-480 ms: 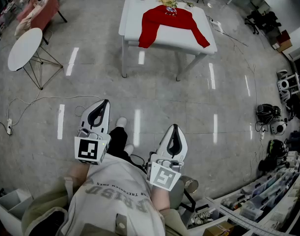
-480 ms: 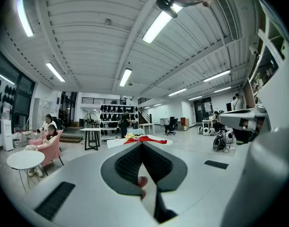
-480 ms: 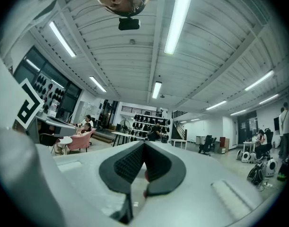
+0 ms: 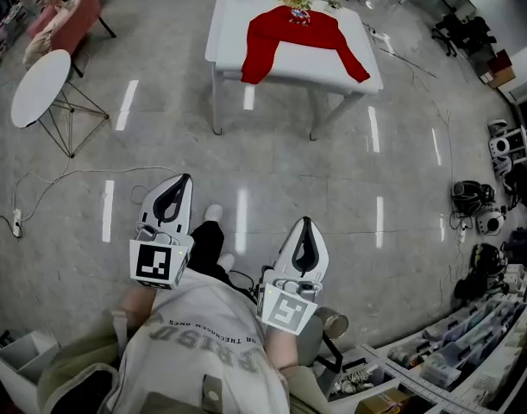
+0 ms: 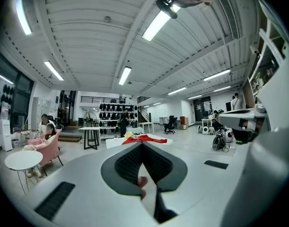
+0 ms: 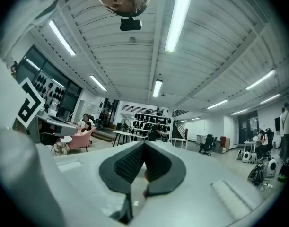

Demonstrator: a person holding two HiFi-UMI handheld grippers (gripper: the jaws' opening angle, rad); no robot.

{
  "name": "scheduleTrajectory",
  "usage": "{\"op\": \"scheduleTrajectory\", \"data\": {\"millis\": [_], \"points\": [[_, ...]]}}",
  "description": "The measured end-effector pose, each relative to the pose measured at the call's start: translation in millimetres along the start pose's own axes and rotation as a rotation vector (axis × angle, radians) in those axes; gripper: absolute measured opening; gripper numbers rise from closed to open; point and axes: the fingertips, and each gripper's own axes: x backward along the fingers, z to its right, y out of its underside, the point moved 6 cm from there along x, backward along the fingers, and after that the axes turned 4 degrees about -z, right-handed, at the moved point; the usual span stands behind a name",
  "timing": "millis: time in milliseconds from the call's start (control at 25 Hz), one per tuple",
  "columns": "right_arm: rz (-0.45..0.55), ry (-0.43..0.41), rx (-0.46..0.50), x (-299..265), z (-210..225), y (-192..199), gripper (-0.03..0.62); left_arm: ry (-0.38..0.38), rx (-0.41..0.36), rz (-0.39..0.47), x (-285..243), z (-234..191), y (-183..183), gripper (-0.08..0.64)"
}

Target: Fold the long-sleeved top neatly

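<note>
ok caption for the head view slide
Left claw and right claw shut, empty, facing the red top spread on a white table

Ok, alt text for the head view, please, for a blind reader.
A red long-sleeved top lies spread on a white table across the floor, away from the person. The left gripper and right gripper, both shut and empty, point toward it.

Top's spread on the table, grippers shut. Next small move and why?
Probably step toward the white table: the red top lies spread on it, far ahead, while the left gripper and right gripper sit shut and empty near the body.
</note>
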Motion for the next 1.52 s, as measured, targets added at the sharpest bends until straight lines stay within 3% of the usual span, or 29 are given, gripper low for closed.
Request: {"op": "scheduleTrajectory", "data": {"millis": [80, 200, 360, 480, 600, 640, 760, 960, 1520], "points": [[-0.013, -0.01, 0.025, -7, 2, 4, 0.0, 0.001, -0.006, -0.006, -8, -1, -2, 0.011], [-0.004, -0.005, -0.037, -25, 3, 1, 0.0, 0.008, -0.009, -0.008, -24, -3, 0, 0.011], [-0.002, -0.084, -0.113, -54, 12, 14, 0.002, 0.019, -0.033, -0.031, -56, -10, -6, 0.012], [-0.02, -0.146, -0.156, -84, 14, 20, 0.213, 0.049, -0.013, -0.041, -86, -14, -9, 0.033], [-0.023, -0.168, -0.136, -113, 19, 24, 0.368, 0.115, 0.0, -0.073, -119, -18, -11, 0.257], [-0.029, -0.168, -0.128, -124, 21, 26, 0.378, 0.14, 0.013, -0.068, -131, -20, -10, 0.319], [-0.045, -0.146, -0.117, -157, 28, 29, 0.383, 0.191, 0.025, -0.07, -166, -30, -13, 0.378], [-0.037, -0.097, -0.096, -213, 36, 21, 0.383, 0.229, 0.032, -0.084, -222, -60, -27, 0.388], [-0.094, -0.033, -0.072, -324, 57, 26, 0.383, 0.229, 0.06, -0.148, -341, -114, -30, 0.388]]}}
